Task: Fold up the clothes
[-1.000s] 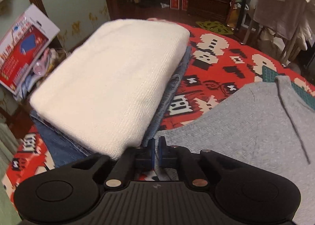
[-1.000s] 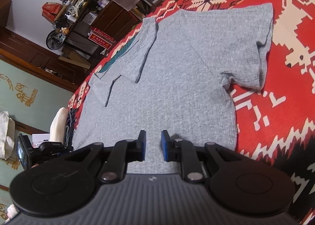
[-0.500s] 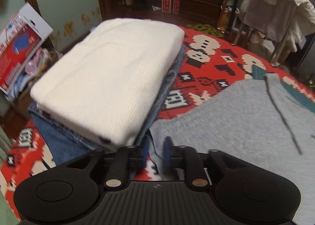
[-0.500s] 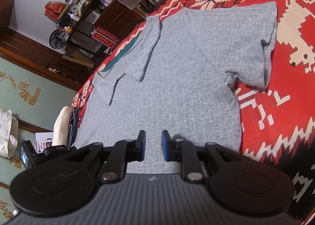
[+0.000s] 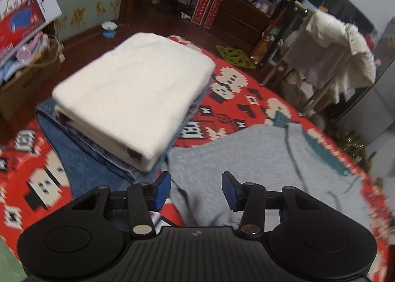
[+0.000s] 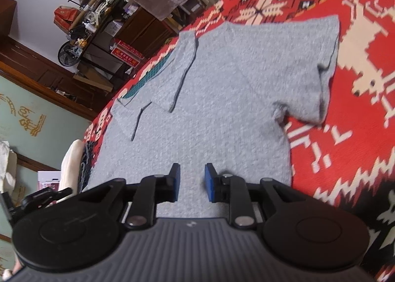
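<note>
Grey knit T-shirt (image 6: 222, 99) flat on red patterned blanket (image 6: 345, 134), both grippers' fingers opening with nothing pinched, left gripper (image 5: 196, 189), right gripper (image 6: 190, 182); risk: a thin hem slipping free, skewing the fold.

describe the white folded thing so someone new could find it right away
Start at the red patterned blanket and look to the stack beside the flat gray shirt. The cream sweater tops that stack, over blue jeans; it is the only pale, thick, neatly folded piece.
</note>
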Motion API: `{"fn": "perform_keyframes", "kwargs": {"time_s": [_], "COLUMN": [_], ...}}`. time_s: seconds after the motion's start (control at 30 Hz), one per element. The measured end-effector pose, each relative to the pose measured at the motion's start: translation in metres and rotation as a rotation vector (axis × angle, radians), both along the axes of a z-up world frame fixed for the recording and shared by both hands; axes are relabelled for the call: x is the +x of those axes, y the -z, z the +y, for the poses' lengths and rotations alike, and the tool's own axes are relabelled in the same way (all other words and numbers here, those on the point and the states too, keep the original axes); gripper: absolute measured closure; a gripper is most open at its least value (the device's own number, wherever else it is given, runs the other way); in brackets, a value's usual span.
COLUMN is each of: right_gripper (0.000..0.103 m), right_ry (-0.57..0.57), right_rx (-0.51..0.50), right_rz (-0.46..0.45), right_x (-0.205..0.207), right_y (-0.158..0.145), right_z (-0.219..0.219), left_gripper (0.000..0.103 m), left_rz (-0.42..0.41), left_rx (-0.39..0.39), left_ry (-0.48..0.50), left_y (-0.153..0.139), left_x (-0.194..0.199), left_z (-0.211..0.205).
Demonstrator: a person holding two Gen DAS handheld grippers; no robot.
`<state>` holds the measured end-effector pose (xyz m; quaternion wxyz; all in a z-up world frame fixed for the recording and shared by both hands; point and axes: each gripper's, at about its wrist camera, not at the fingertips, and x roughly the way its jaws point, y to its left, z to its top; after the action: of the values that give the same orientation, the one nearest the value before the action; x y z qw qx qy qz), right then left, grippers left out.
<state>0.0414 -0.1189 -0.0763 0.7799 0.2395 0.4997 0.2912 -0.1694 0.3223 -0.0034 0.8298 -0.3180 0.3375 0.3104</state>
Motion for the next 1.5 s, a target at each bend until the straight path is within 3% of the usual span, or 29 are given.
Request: {"fn": "perform_keyframes", "kwargs": {"time_s": [0.27, 0.4, 0.57, 0.67, 1.0, 1.07, 1.1, 1.13, 1.3, 1.5], "right_gripper": [0.077, 0.076, 0.076, 0.076, 0.076, 0.082, 0.097, 0.101, 0.102, 0.099], "right_ry": [0.084, 0.168, 0.374, 0.423, 0.357, 0.333, 0.32, 0.306, 0.328, 0.361], "right_rx": [-0.052, -0.136, -0.223, -0.331, -0.444, -0.453, -0.455, -0.457, -0.499, -0.476], "right_rz": [-0.123, -0.183, -0.16, -0.185, -0.223, -0.224, -0.222, -0.22, -0.268, -0.255], "right_x": [0.005, 0.014, 0.049, 0.072, 0.107, 0.112, 0.114, 0.116, 0.12, 0.124], "right_y": [-0.023, -0.036, -0.032, -0.026, -0.003, 0.0, 0.002, 0.003, 0.001, 0.007], "right_z": [-0.025, -0.043, -0.08, -0.091, -0.082, -0.076, -0.073, -0.07, -0.067, -0.077], "left_gripper": [0.058, 0.058, 0.059, 0.059, 0.059, 0.059, 0.059, 0.059, 0.059, 0.059], "left_rz": [-0.076, -0.046, -0.042, -0.045, -0.036, -0.032, -0.029, -0.026, -0.01, -0.004], "left_rx": [0.022, 0.063, 0.083, 0.081, 0.047, 0.053, 0.056, 0.059, 0.074, 0.064], "left_ry": [0.15, 0.162, 0.143, 0.127, 0.084, 0.09, 0.094, 0.096, 0.101, 0.099], "left_y": [-0.002, 0.007, 0.012, 0.014, 0.022, 0.022, 0.022, 0.022, 0.024, 0.027], "left_x": [0.016, 0.027, 0.031, 0.03, 0.029, 0.03, 0.031, 0.032, 0.031, 0.032], "left_z": [-0.027, -0.022, -0.006, 0.002, 0.012, 0.01, 0.009, 0.009, 0.007, 0.007]}}
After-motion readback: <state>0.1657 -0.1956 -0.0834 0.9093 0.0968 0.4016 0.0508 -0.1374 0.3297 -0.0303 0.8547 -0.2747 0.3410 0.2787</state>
